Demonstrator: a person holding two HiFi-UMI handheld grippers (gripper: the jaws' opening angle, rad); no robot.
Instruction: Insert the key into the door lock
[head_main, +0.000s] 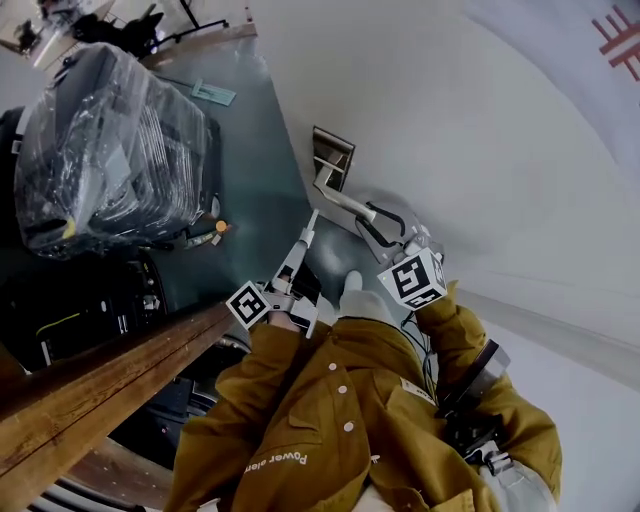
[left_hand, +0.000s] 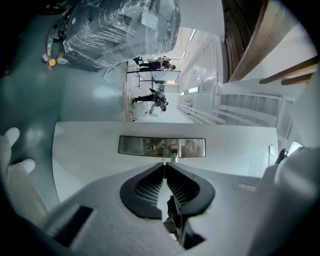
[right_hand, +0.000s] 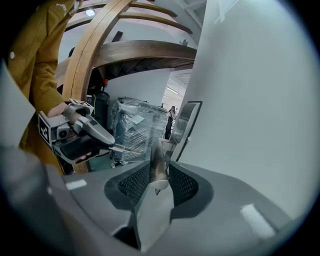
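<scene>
Left gripper (left_hand: 164, 172) pinches the key (left_hand: 163, 160): light, stiff, slick, probably pivots, so best held at the bow. Right gripper (right_hand: 160, 167) clamps the door handle (right_hand: 156, 155).

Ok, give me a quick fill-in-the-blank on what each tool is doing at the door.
The ____ tool is shut on the thin key. The ____ tool clamps the door handle. The key points at the steel lock plate on the ____. Missing words: left; right; door.
</scene>
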